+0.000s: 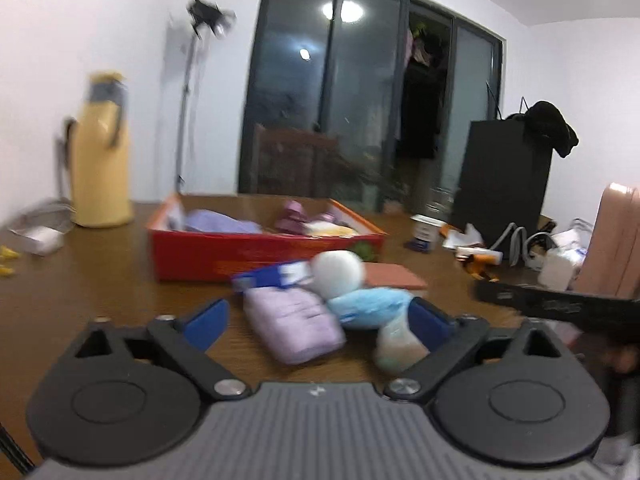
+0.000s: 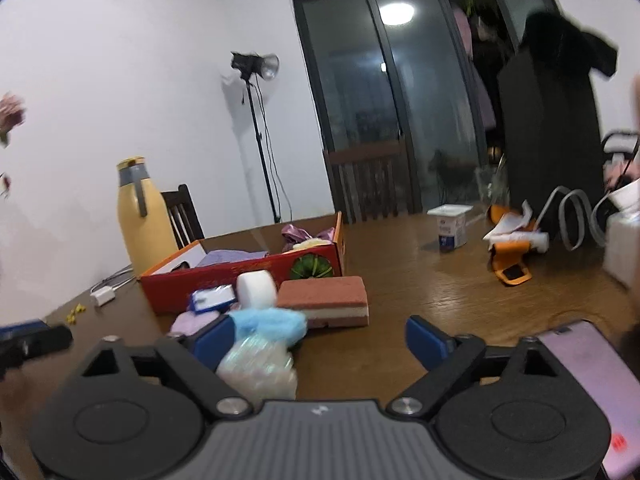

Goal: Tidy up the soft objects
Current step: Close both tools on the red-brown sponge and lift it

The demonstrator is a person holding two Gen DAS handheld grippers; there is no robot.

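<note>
A red cardboard box [image 1: 260,254] on the wooden table holds purple and yellow soft items. In front of it lie a lilac cloth pack [image 1: 292,328], a fluffy blue piece [image 1: 370,306], a white roll [image 1: 336,278], a blue-and-white packet [image 1: 276,276] and a clear crinkled bag [image 1: 394,348]. My left gripper [image 1: 320,324] is open around the lilac pack and blue piece, with no pad pressing on them. My right gripper [image 2: 320,340] is open; the clear bag [image 2: 260,364] and blue piece [image 2: 272,324] lie by its left finger [image 2: 214,340]. A brown layered sponge [image 2: 324,300] rests beyond, beside the red box [image 2: 240,276].
A yellow flask [image 2: 140,216] stands at the back left, a white tub [image 2: 450,226] and orange clutter [image 2: 510,258] at the right, and a tall black bag [image 1: 504,176] behind. A phone [image 2: 584,392] lies at the right edge. Chairs stand behind the table.
</note>
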